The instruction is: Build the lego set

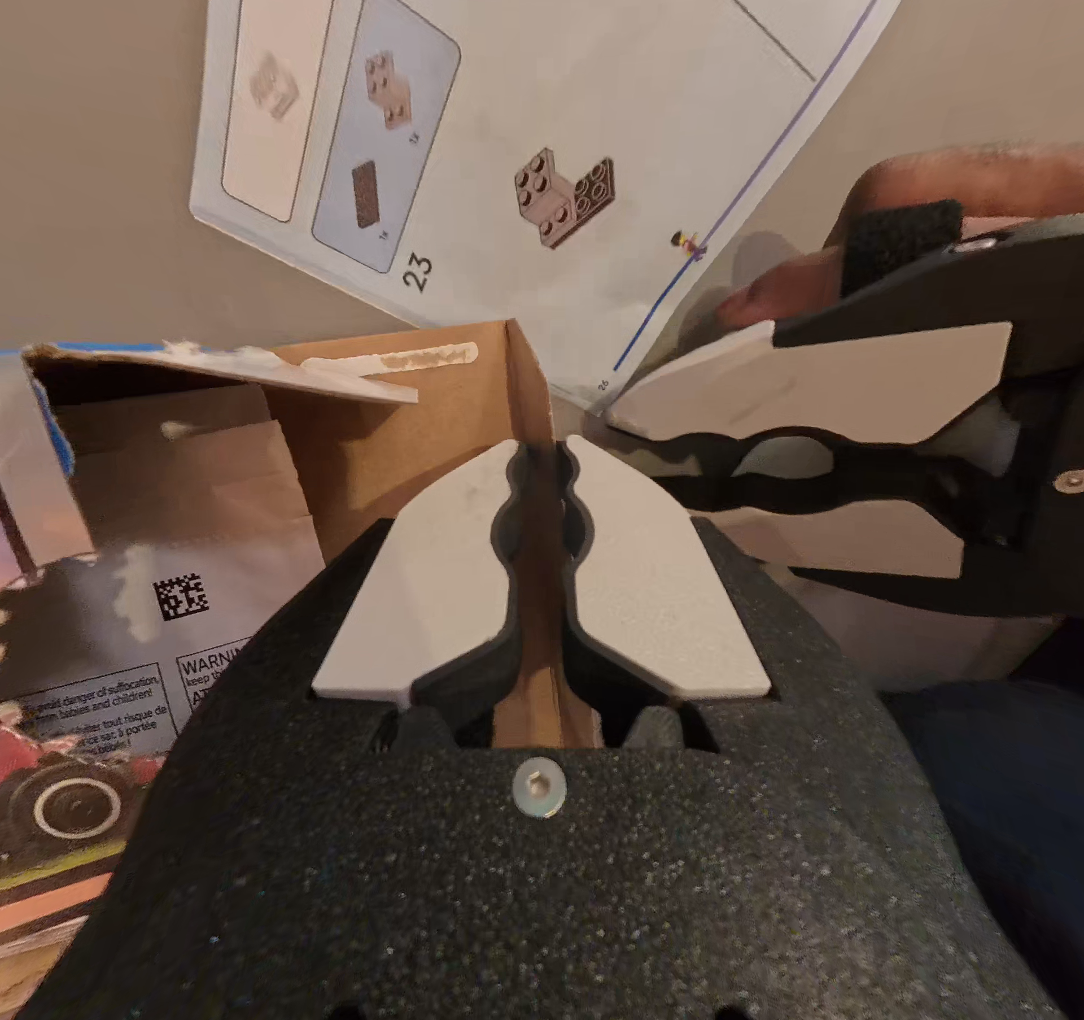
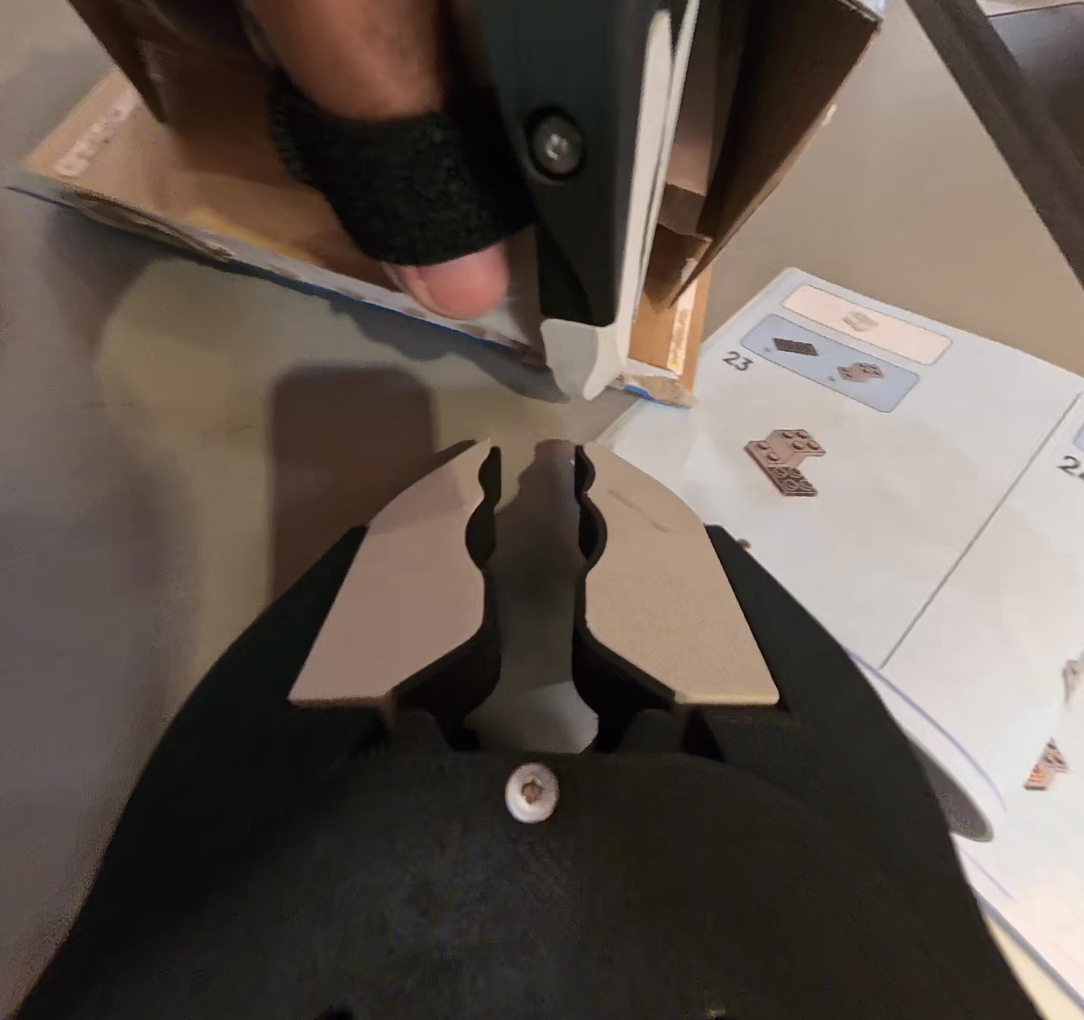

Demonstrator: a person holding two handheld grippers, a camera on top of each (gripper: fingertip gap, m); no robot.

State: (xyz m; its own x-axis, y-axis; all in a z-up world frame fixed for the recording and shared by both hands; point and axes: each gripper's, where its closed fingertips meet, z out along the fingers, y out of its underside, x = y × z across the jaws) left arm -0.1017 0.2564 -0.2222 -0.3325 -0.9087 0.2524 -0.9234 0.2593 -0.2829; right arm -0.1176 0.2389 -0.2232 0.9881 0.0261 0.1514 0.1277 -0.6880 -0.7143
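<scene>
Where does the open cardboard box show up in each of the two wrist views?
Left wrist view: the cardboard box fills the left and centre, one brown wall edge running between the left gripper's jaws.
Right wrist view: the box sits at the top, behind the left gripper.
Shared landmark: the instruction booklet.

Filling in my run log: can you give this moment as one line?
left gripper: shut on box flap | right gripper: open, empty, over table | booklet: open beside box
</scene>
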